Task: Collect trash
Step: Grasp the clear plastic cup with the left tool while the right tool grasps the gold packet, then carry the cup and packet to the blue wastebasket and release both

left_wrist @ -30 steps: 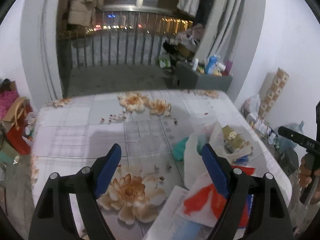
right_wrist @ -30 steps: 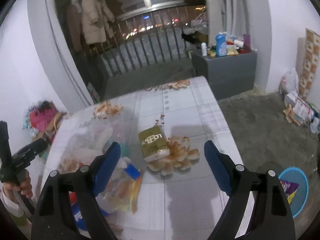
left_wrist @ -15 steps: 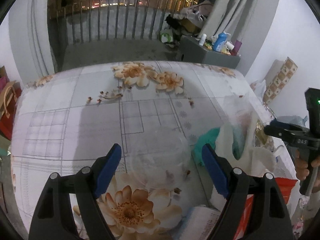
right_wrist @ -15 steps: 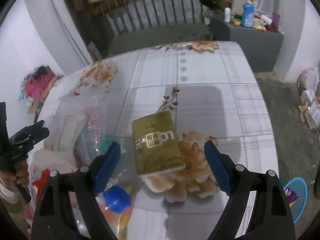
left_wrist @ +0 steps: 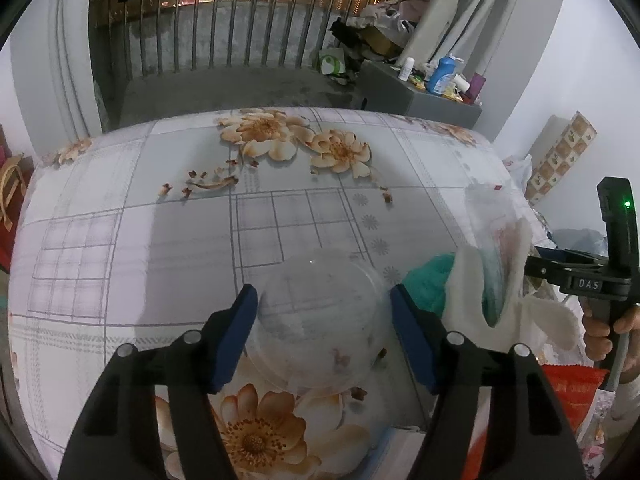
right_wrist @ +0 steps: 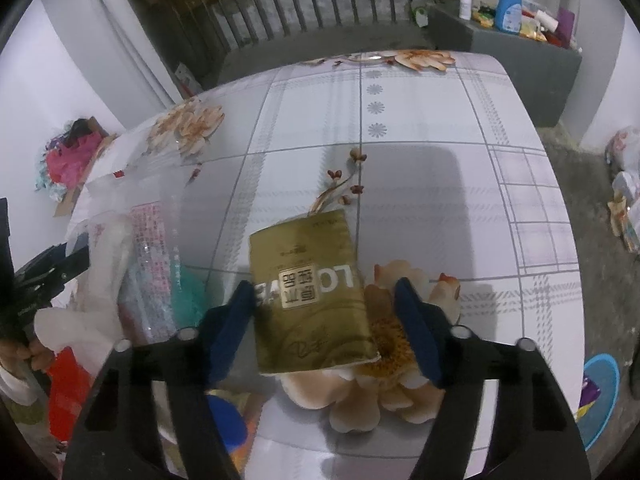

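A clear plastic lid or bowl (left_wrist: 320, 320) lies on the floral tablecloth (left_wrist: 160, 240). My left gripper (left_wrist: 324, 308) is open and straddles it, blue pads close to its two sides. A gold packet (right_wrist: 310, 292) lies flat on the cloth. My right gripper (right_wrist: 326, 304) is open around it, left pad near its edge, right pad apart. A heap of trash sits between the two: white plastic bag (left_wrist: 480, 288), teal wad (left_wrist: 428, 284), red wrapper (left_wrist: 568, 396), clear patterned wrapper (right_wrist: 152, 256).
The table's edge is close on the right (right_wrist: 560, 264). A blue bin (right_wrist: 600, 396) stands on the floor beyond it. A grey cabinet (left_wrist: 416, 100) with bottles stands at the back. The other gripper (left_wrist: 580, 276) shows at the right.
Both grippers have moved forward and down. The left now straddles the clear lid and the right straddles the gold packet, with narrower jaw gaps than before.
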`<state>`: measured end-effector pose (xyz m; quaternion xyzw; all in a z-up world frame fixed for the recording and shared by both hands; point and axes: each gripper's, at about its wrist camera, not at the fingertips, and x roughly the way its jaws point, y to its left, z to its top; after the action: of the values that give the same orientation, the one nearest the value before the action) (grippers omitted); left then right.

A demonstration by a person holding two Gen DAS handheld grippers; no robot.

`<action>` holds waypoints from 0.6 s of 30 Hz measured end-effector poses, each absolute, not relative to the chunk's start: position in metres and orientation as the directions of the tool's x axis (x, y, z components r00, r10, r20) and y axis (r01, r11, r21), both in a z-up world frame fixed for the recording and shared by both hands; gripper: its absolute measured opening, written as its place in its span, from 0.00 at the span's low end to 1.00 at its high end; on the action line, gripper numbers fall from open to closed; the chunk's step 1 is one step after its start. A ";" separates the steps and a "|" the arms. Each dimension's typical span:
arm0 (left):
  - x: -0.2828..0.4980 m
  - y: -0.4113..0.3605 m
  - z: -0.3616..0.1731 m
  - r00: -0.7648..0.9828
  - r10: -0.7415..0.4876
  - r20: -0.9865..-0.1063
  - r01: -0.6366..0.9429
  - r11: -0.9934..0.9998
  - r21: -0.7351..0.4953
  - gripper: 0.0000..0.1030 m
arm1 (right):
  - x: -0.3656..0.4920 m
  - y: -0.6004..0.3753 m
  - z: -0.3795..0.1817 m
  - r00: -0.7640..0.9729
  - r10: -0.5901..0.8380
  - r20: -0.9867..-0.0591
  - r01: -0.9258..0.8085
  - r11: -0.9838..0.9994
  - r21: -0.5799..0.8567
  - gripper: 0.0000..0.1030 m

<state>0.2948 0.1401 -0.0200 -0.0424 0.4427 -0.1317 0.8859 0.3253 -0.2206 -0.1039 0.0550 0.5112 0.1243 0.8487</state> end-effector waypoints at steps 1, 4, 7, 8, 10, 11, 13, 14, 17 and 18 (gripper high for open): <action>0.294 0.140 -0.019 0.582 -0.269 -0.768 0.199 0.962 -0.187 0.64 | 0.327 -0.220 -0.103 0.446 0.271 -0.853 -0.154 0.962 0.225 0.50; 0.294 0.139 -0.013 0.603 -0.259 -0.754 0.200 0.965 -0.172 0.64 | 0.327 -0.220 -0.100 0.459 0.245 -0.854 -0.144 0.969 0.201 0.49; 0.291 0.141 -0.005 0.626 -0.250 -0.739 0.189 0.968 -0.167 0.64 | 0.325 -0.224 -0.096 0.467 0.251 -0.848 -0.137 0.968 0.211 0.48; 0.289 0.143 -0.001 0.638 -0.243 -0.731 0.184 0.970 -0.162 0.64 | 0.323 -0.224 -0.094 0.472 0.249 -0.846 -0.135 0.968 0.210 0.48; 0.286 0.145 0.006 0.653 -0.235 -0.720 0.179 0.972 -0.155 0.64 | 0.319 -0.229 -0.089 0.487 0.244 -0.839 -0.130 0.970 0.207 0.48; 0.283 0.147 0.010 0.663 -0.231 -0.712 0.176 0.973 -0.152 0.64 | 0.318 -0.229 -0.086 0.494 0.244 -0.835 -0.129 0.970 0.208 0.48; 0.278 0.150 0.020 0.682 -0.224 -0.696 0.169 0.974 -0.149 0.64 | 0.313 -0.232 -0.078 0.512 0.242 -0.824 -0.125 0.970 0.207 0.48; 0.275 0.151 0.024 0.689 -0.222 -0.690 0.166 0.975 -0.148 0.64 | 0.311 -0.234 -0.074 0.520 0.242 -0.819 -0.124 0.970 0.208 0.48; 0.264 0.155 0.041 0.719 -0.221 -0.659 0.166 0.975 -0.145 0.64 | 0.303 -0.237 -0.061 0.548 0.245 -0.800 -0.122 0.969 0.213 0.48; 0.260 0.156 0.047 0.728 -0.222 -0.649 0.167 0.975 -0.147 0.64 | 0.300 -0.238 -0.056 0.558 0.245 -0.793 -0.123 0.969 0.213 0.48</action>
<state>0.2601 0.1558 0.0469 -0.0391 0.3536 -0.1049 0.9287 0.2997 -0.2376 -0.0561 0.0667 0.4585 0.1046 0.8800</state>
